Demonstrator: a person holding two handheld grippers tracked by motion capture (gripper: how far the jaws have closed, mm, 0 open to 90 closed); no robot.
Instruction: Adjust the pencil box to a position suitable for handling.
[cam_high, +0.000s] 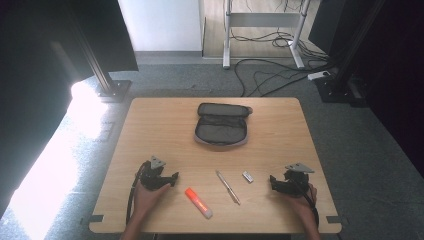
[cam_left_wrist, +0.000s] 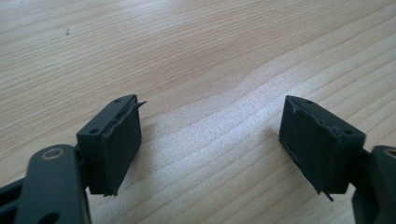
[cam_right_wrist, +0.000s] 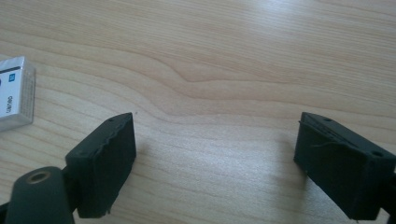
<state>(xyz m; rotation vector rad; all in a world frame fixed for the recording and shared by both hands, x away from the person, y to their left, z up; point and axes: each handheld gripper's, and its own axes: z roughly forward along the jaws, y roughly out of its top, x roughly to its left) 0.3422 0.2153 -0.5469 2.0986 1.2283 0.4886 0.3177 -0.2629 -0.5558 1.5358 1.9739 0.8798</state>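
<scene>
The small white eraser (cam_high: 248, 176) is seen lying flat on the wooden table (cam_high: 280, 125), just beside the right gripper (cam_high: 273, 183) and toward the table's middle from it. In the right gripper view the eraser (cam_right_wrist: 16, 92) is found at the left edge, ahead of the left-hand jaw and outside the gap, with its long axis running roughly along the gripper's line of sight. The jaws of the right gripper (cam_right_wrist: 215, 163) are held wide apart over bare wood, with nothing between them. A short sideways shift toward the eraser is judged to be needed before any closing. The silver pen (cam_high: 228, 187) and the orange glue stick (cam_high: 198, 202) are laid between the two hands, the glue stick nearer the left gripper (cam_high: 173, 177), whose jaws (cam_left_wrist: 210, 140) are likewise spread and empty. The open grey pencil case (cam_high: 221, 125) is placed well apart, at the far middle.
</scene>
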